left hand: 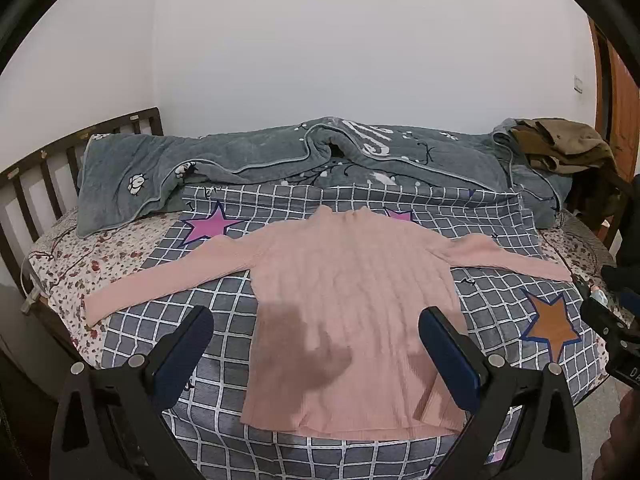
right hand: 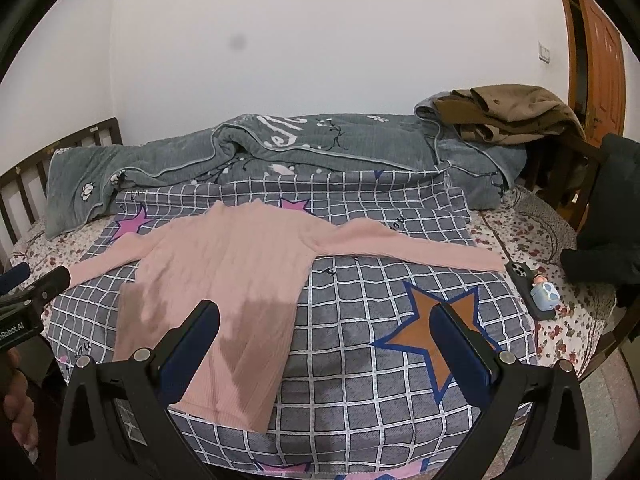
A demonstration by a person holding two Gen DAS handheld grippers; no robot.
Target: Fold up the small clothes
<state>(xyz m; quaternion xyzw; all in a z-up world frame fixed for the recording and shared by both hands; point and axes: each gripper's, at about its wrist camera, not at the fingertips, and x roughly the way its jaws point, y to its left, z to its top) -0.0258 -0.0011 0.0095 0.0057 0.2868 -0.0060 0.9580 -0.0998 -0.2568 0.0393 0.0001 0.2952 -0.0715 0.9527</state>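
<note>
Surface: you are working over a grey checked sheet (left hand: 360,456) with white grid lines and printed stars, spread on a bed; a floral sheet (left hand: 72,264) shows at its edges.
Stars: a purple star (left hand: 214,222) lies near the sweater's left sleeve, an orange star (right hand: 436,332) on the right part of the checked sheet.
Room: a plain white wall (left hand: 320,40) runs behind the bed, a dark slatted headboard (left hand: 48,176) stands at the left, and an orange-brown wooden door (right hand: 600,60) at the far right.
Bedding: a grey-green quilt (left hand: 248,156) is bunched along the wall side, with a brown garment (right hand: 508,116) heaped on its right end.
Sweater: the pink ribbed sweater (left hand: 344,312) lies flat on the checked sheet, collar toward the wall, both sleeves spread out sideways.
Left gripper: your left gripper (left hand: 316,320) hangs above the sweater's lower half, jaws spread wide, holding nothing.
Right gripper: your right gripper (right hand: 326,316) hovers over the sweater's right edge and the orange star, jaws wide apart, empty.
Small items: a dark phone (right hand: 524,280) lies on the floral sheet past the right sleeve cuff, with a small blue toy (right hand: 544,290) on it.
Writing: white lettering on the quilt is only partly legible; the left gripper's body, seen from the right wrist, reads "nRobot.AI" (right hand: 12,326), cut off at the frame edge.
</note>
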